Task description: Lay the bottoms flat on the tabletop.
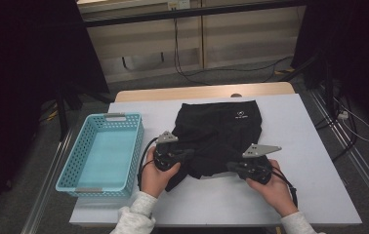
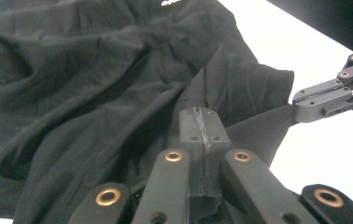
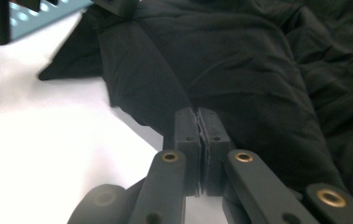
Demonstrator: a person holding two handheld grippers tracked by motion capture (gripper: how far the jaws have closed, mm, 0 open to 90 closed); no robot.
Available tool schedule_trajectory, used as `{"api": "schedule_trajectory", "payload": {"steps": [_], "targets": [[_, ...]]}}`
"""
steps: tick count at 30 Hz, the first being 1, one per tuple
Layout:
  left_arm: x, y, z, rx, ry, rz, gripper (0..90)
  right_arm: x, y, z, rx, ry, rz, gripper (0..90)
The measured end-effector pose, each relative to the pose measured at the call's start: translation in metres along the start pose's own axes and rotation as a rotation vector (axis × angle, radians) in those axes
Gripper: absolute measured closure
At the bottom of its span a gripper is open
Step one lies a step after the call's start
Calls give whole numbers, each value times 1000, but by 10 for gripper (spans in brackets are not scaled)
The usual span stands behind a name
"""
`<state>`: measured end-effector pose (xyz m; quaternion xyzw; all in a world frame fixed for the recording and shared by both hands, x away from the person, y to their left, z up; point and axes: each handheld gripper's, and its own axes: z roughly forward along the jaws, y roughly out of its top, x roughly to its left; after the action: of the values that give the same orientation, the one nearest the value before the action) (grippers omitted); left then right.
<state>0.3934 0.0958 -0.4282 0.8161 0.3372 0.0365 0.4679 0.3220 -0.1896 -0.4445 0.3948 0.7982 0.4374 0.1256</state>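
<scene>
A black garment with a small white logo lies crumpled in the middle of the white table. My left gripper is shut on the garment's near left edge, and my right gripper is shut on its near right edge. In the left gripper view the jaws press together with a fold of the dark cloth pinched between them, and the other gripper holds a stretched corner at the right. In the right gripper view the jaws are closed on the cloth's hem.
A light blue perforated basket stands on the table's left side, close to my left hand; its corner shows in the right gripper view. Bare table lies right of and in front of the garment. Cables trail on the floor beyond.
</scene>
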Motion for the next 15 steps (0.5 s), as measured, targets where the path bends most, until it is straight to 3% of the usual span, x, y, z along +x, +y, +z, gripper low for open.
{"api": "schedule_trajectory", "payload": {"steps": [5, 10, 15], "targets": [[10, -4, 2, 0, 31, -14, 899, -2, 3, 17, -8, -68, 3, 887], [14, -8, 5, 10, 48, -21, 898, -3, 2, 29, 1, -152, -8, 819], [17, -12, 5, 21, 62, -26, 897, 1, 2, 23, -13, -153, -10, 741]]}}
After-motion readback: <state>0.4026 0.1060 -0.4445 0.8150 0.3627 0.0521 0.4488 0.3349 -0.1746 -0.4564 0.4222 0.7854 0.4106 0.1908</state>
